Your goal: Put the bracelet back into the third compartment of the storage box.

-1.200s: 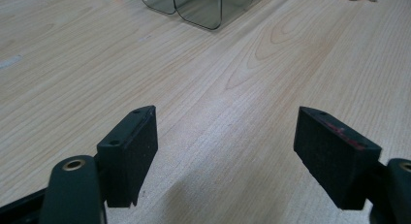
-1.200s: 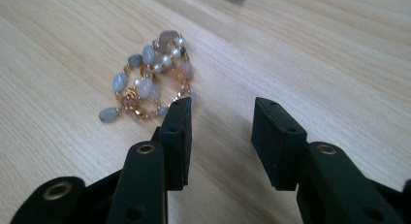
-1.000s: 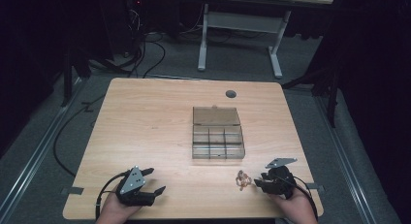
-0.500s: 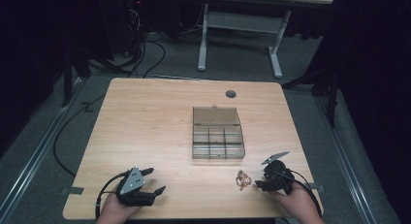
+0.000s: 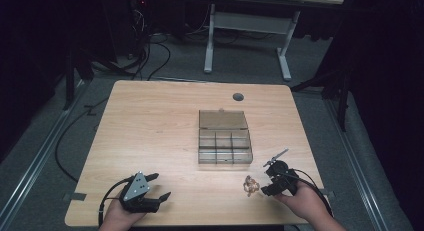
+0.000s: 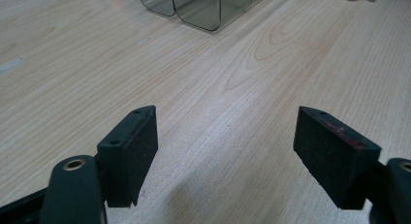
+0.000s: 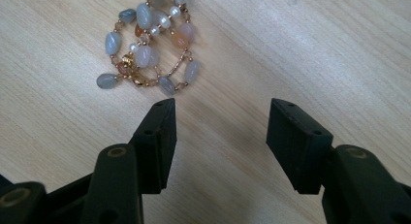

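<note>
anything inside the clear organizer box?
The organizer box lies lid-open; its compartments look empty from the high view. The beaded bracelet sits outside on the table. Tiny contents can't be ruled out.

No writing, label, brand, number or sign can be read in any of the views: none on the counter (image 5: pixel 165 121), on the clear compartment box (image 5: pixel 224 137), or on the beaded bracelet (image 7: pixel 148 42).
</note>
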### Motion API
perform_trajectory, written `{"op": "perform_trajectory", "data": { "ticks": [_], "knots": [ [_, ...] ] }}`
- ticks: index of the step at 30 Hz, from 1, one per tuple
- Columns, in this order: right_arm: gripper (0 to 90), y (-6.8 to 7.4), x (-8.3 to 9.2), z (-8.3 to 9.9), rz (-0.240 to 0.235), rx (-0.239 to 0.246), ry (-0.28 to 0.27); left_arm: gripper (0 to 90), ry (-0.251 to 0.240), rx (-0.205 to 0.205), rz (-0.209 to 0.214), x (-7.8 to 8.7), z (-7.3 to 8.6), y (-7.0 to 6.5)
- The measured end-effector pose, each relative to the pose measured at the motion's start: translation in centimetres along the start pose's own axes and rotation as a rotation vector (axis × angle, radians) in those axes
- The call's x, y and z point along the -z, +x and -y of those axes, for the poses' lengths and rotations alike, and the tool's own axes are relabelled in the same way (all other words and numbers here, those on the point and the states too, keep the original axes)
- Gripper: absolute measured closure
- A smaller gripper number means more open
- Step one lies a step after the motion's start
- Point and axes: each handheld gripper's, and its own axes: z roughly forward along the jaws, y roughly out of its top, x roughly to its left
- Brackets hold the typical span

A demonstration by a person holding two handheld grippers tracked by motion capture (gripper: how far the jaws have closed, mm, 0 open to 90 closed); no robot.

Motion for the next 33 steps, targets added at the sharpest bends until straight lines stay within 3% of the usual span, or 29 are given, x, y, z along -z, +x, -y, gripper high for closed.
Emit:
{"op": "perform_trajectory", "data": {
  "ticks": [9, 15, 21, 26, 31, 32, 33],
  "knots": [
    [39.7, 0.6, -0.4, -0.9, 0.0, 0.037, 0.067, 24.4, 0.002, -0.001, 0.001, 0.0, 0.0, 0.0],
    [33.3, 1.3, -0.2, -1.7, -0.02, 0.03, 0.077, 24.4, 0.001, -0.002, 0.002, 0.0, 0.0, 0.0],
    [27.1, 2.4, -0.6, -2.9, -0.037, 0.059, 0.069, 24.4, 0.001, -0.003, 0.003, 0.0, 0.0, 0.0],
    [25.2, 3.2, -1.3, -4.1, -0.021, 0.095, 0.073, 24.3, -0.001, -0.005, 0.005, 0.0, 0.0, 0.0],
    [26.5, 3.7, -1.8, -4.6, -0.008, 0.081, 0.074, 24.4, -0.002, -0.006, 0.007, 0.0, 0.0, 0.0],
    [27.1, 3.6, -1.9, -4.7, -0.005, 0.108, 0.071, 24.4, -0.002, -0.006, 0.007, 0.0, 0.0, 0.0],
    [27.4, 3.8, -2.0, -4.7, -0.001, 0.096, 0.078, 24.3, -0.002, -0.006, 0.008, 0.0, 0.0, 0.0]
  ]
}}
